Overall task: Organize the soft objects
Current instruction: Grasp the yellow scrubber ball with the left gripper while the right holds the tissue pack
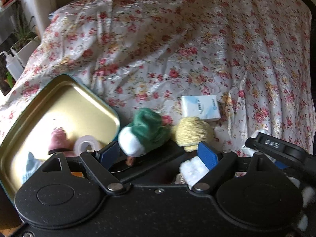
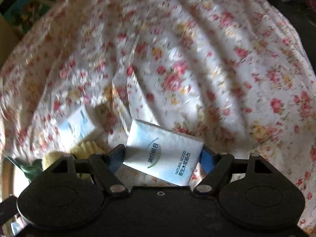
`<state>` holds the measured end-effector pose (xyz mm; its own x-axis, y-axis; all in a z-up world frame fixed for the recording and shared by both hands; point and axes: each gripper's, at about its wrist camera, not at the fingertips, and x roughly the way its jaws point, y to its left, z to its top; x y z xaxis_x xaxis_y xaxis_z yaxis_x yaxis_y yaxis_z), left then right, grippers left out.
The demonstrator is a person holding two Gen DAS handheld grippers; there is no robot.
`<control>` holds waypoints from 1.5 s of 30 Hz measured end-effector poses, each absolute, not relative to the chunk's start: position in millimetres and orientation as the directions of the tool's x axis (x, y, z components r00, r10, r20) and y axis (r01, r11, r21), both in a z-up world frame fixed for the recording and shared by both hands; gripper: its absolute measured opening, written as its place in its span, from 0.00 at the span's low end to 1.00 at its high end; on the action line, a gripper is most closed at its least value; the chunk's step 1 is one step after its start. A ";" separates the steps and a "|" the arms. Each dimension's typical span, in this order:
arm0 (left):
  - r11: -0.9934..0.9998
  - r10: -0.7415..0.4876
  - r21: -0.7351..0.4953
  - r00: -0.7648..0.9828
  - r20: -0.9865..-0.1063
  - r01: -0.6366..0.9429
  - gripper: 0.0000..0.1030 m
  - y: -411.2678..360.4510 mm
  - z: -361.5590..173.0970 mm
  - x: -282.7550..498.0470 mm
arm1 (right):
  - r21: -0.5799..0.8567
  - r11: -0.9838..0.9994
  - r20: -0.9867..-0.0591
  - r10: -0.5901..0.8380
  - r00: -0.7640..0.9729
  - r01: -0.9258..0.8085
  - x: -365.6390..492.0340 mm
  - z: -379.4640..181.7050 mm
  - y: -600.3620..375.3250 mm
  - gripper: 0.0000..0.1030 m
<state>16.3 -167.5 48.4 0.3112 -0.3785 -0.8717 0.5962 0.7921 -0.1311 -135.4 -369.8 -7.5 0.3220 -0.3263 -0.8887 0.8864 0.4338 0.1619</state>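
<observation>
In the left wrist view my left gripper (image 1: 158,152) is open above a green and white rolled sock (image 1: 145,133) and a yellow rolled sock (image 1: 192,132) on the floral cloth. Neither is gripped. A gold tin (image 1: 59,98) at the left holds a pink sock (image 1: 57,141), a tape roll (image 1: 86,145) and a light blue item (image 1: 29,167). A tissue pack (image 1: 200,105) lies beyond the yellow sock. In the right wrist view my right gripper (image 2: 164,156) is shut on a second tissue pack (image 2: 164,152). The first pack (image 2: 77,126) and the yellow sock (image 2: 85,147) lie at the left.
A floral cloth (image 1: 197,39) covers the whole surface. The right gripper's black body (image 1: 276,148) shows at the right of the left wrist view. A potted plant (image 1: 23,37) and a white bottle (image 1: 11,65) stand beyond the cloth's left edge.
</observation>
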 end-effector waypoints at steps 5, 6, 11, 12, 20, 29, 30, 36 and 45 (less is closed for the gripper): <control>0.776 -0.377 -0.119 0.304 -0.875 0.620 0.81 -191.8 36.3 11.9 | 0.146 0.418 -0.868 -0.380 0.319 0.897 -153.4 6.1 -379.0 0.76; 0.774 -0.376 -0.116 0.305 -0.875 0.622 0.81 -195.7 33.9 11.5 | 0.148 0.415 -0.865 -0.386 0.321 0.898 -157.1 7.7 -380.3 0.76; 0.767 -0.373 -0.090 0.327 -0.868 0.635 0.81 -213.2 24.2 9.2 | 0.162 0.423 -0.851 -0.397 0.343 0.892 -171.6 12.0 -380.5 0.76; 0.765 -0.371 -0.082 0.332 -0.867 0.639 0.81 -216.4 22.5 8.5 | 0.161 0.427 -0.849 -0.400 0.345 0.890 -170.1 11.5 -380.8 0.76; 0.739 -0.362 -0.031 0.358 -0.861 0.673 0.81 -240.3 9.9 3.1 | 0.180 0.436 -0.856 -0.371 0.359 0.882 -171.9 4.1 -386.1 0.76; 0.720 -0.333 -0.007 0.337 -0.881 0.694 0.81 -256.3 -10.8 2.1 | 0.219 0.417 -0.870 -0.327 0.370 0.882 -174.9 -8.9 -396.6 0.76; 0.718 -0.333 -0.012 0.329 -0.884 0.695 0.80 -258.1 -12.8 2.4 | 0.224 0.414 -0.872 -0.320 0.371 0.882 -175.1 -10.6 -397.7 0.76; 0.703 -0.308 -0.016 0.285 -0.907 0.711 0.80 -268.2 -27.8 0.2 | 0.244 0.407 -0.879 -0.290 0.378 0.880 -175.6 -17.5 -401.5 0.76; 0.703 -0.286 0.007 0.292 -0.913 0.711 0.53 -270.3 -34.2 4.1 | 0.253 0.385 -0.886 -0.276 0.372 0.888 -177.4 -26.6 -407.3 0.76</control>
